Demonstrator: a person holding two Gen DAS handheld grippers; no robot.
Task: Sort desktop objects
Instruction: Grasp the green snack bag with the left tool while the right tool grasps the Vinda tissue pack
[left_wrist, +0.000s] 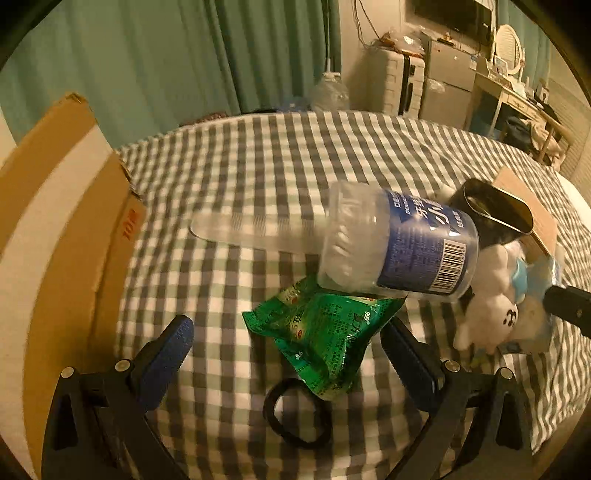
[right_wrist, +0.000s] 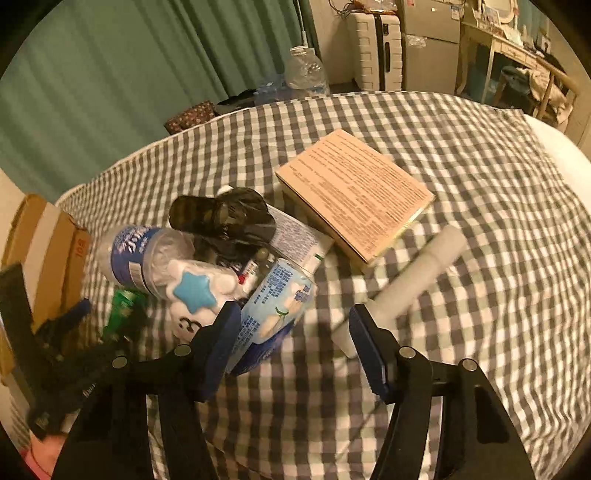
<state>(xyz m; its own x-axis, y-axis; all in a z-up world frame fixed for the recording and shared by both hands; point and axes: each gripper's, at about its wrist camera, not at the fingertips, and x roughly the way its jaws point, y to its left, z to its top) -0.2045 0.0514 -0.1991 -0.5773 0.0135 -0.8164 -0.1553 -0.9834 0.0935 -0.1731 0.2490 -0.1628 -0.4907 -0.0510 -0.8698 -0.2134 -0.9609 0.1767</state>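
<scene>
Checked bedspread (right_wrist: 461, 155) carrying one book (right_wrist: 354, 192), one plush toy (left_wrist: 491, 314), one green packet (left_wrist: 325, 339). Left claw (left_wrist: 291, 339) wide open, astride the packet; right claw (right_wrist: 291, 328) half-open, empty.

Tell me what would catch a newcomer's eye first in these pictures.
Probably the heap of odds and ends on the checked cloth: a clear tub with a blue label tilted over a green packet, beside a white plush toy. A tan book lies flat behind the heap.
</scene>
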